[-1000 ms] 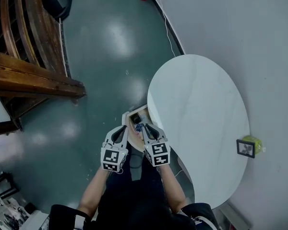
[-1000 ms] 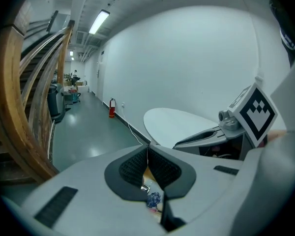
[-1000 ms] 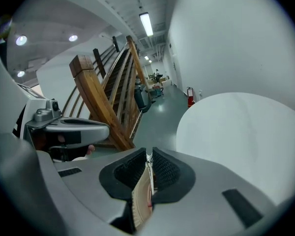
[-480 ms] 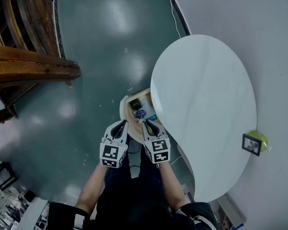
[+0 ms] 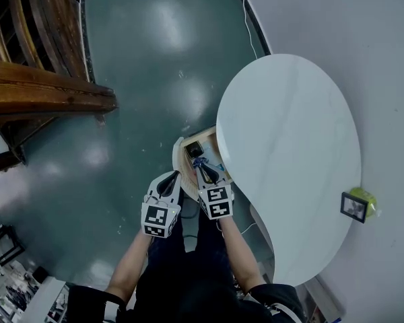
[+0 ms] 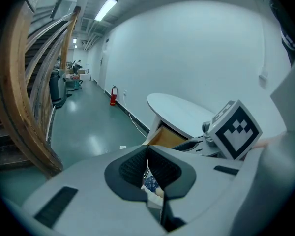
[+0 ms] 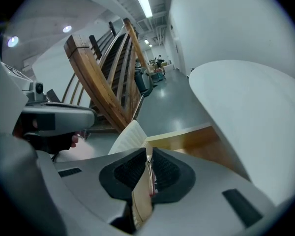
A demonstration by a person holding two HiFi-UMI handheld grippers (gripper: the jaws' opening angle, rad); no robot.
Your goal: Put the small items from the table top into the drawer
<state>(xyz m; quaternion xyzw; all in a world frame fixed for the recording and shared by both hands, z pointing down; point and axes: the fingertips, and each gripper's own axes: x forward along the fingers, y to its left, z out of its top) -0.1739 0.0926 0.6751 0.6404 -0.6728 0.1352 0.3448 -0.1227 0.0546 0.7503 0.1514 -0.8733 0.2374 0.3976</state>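
Moved since a second ago: right gripper (image 5: 203, 171) now reaches further over the open drawer (image 5: 178, 155), its tips at the blue item (image 5: 198, 160). The left gripper (image 5: 170, 184) is still just off the drawer's near corner.
Grippers: two, side by side at lower centre of the head view, each with one marker cube on top.
Left gripper state: pads (image 6: 132, 168) meet at the tips and nothing is gripped. The blue item shows only through the gap behind the pads.
Right gripper state: pads (image 7: 169, 173) are almost together, leaving a thin slit. A pale tan strip shows in the slit and behind it. I cannot tell whether it is a thin thing pinched there or the drawer's wood seen through the gap.
Drawer: one, pulled out from under the table's left edge, at the centre of the head view, with a cream front and a wooden inside.
Items in the drawer: two can be made out. One is a black item (image 5: 193, 149) toward the far end, and the blue one lies nearer the grippers. Anything else inside is too small to tell.
Table (image 5: 289, 147): one, white and oval, filling the right half of the head view.
On the table top: one small dark frame (image 5: 353, 207) at the right rim by the wall, with a yellow-green thing (image 5: 365, 197) just behind it.
Forearms: two, at the bottom of the head view.
Wooden beams (image 5: 47, 96): upper left, over the teal floor (image 5: 135, 79).
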